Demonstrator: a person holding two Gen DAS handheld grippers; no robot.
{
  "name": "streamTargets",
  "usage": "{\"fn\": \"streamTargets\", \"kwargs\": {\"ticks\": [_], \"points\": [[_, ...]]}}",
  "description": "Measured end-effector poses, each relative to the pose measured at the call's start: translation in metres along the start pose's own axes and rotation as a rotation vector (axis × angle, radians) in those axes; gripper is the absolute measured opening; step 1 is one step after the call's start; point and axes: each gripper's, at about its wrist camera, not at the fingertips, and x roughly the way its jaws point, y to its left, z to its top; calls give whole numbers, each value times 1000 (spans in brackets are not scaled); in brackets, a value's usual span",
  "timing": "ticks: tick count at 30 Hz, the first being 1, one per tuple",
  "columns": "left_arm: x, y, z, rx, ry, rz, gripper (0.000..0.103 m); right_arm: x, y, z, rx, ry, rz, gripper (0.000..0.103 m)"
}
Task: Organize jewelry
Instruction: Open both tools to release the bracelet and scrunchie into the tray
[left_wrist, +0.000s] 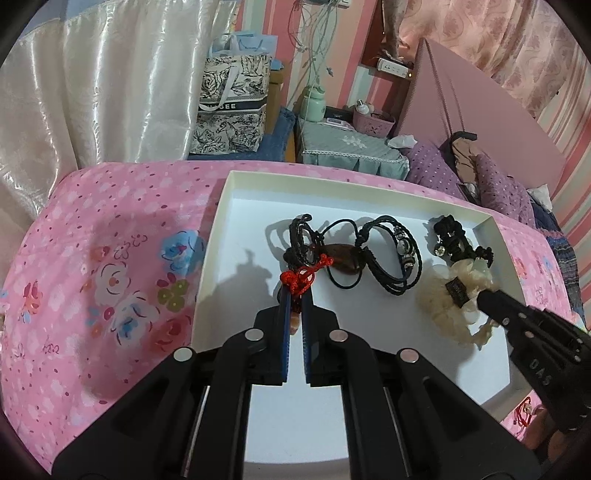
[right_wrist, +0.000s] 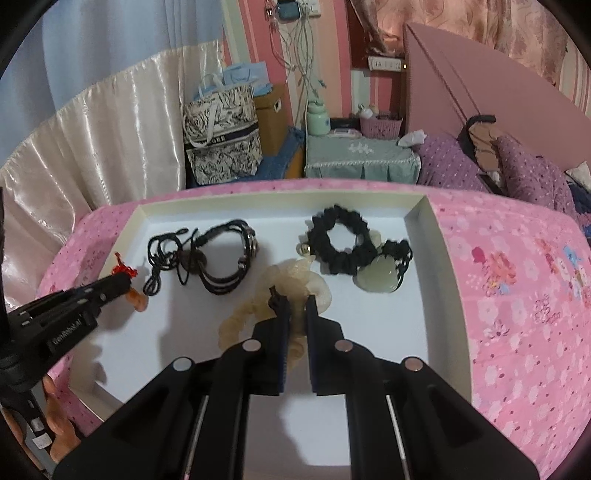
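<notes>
Pink floral bedspread (left_wrist: 110, 258) under shallow white cardboard tray (left_wrist: 221, 206). Black cord bracelets (left_wrist: 369, 254) and black scrunchie (right_wrist: 338, 236) already inside. My left tool (left_wrist: 295, 291) pinches red knotted charm (left_wrist: 303, 277); right tool (right_wrist: 295, 306) grips cream scrunchie (right_wrist: 255, 314). Both pieces over the tray, not yet released.

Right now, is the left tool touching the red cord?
Touching. In the left wrist view the left tool is shut on the red cord, whose knot sticks out beyond its tips.
</notes>
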Motion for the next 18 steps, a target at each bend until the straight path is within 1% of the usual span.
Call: {"fn": "streamTargets", "kwargs": {"ticks": [4, 7, 8, 14, 15, 16, 17, 18], "points": [[4, 0, -2, 0, 7, 19, 4, 10, -2, -4, -6, 34, -10, 9], [3, 2, -2, -2, 8, 15, 4, 10, -4, -4, -4, 36, -2, 9], [3, 2, -2, -4, 10, 14, 4, 11, -4, -4, -5, 40, 1, 12], [4, 6, -3, -15, 11, 38, 8, 16, -4, -7, -6, 61, -4, 13], [4, 7, -3, -18, 14, 34, 15, 16, -4, -7, -5, 64, 0, 13], [5, 9, -3, -21, 17, 34, 20, 15, -4, -7, -4, 68, 2, 15], [4, 9, -4, -22, 17, 37, 30, 15, -4, -7, -1, 68, 4, 30], [3, 9, -5, -21, 9, 50, 38, 12, -4, -7, 0, 58, -2, 38]]}}
